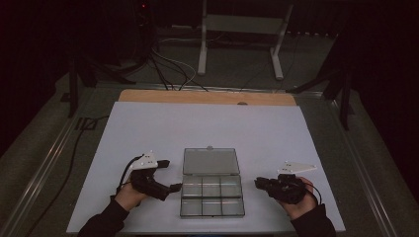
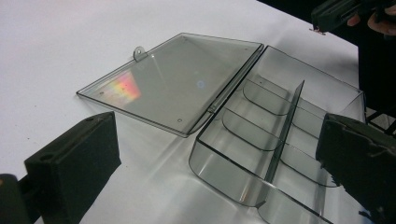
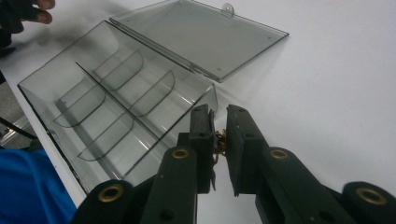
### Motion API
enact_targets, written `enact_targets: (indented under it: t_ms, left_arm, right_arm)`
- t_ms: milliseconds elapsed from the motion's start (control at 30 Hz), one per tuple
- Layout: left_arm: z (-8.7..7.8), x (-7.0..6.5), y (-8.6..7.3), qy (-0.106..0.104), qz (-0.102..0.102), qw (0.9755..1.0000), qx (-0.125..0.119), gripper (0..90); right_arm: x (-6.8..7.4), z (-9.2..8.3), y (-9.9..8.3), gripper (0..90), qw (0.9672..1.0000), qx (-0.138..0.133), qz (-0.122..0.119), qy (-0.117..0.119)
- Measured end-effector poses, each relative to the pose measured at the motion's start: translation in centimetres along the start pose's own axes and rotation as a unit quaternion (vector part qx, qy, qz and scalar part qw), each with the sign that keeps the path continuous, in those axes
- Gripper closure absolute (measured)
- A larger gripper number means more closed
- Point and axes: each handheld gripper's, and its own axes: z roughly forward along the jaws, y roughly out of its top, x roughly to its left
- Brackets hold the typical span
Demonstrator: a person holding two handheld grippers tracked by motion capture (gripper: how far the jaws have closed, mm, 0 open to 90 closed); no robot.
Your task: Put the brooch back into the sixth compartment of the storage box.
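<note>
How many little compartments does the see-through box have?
6 in the clear box: three in the row nearer its open lid, three in the row nearer the person. All look empty.

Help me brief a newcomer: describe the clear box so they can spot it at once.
On the white board, near its front edge between both hands, lies the clear box. It is see-through grey plastic, split into small compartments, with its hinged lid folded flat open behind it.

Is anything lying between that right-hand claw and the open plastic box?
Nothing visible. Bare white table separates the right gripper from the compartment box, whose lid lies flat open behind it.
</note>
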Motion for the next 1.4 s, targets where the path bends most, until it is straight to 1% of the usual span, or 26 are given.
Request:
enact_targets:
  t_ms: [633, 1400]
  left_arm:
    - [-0.1, 0.0, 0.0, -0.001, 0.000, 1.0000, -0.001, 1.4]
    - [-0.1, 0.0, 0.1, 0.000, 0.001, 1.0000, -0.001, 1.4]
  right_arm:
    - [1.6, 0.8, 1.0, 81.3, 0.9995, 0.001, -0.021, 0.023]
    - [3.5, 1.9, 1.6, 81.3, 0.9974, 0.011, -0.048, 0.053]
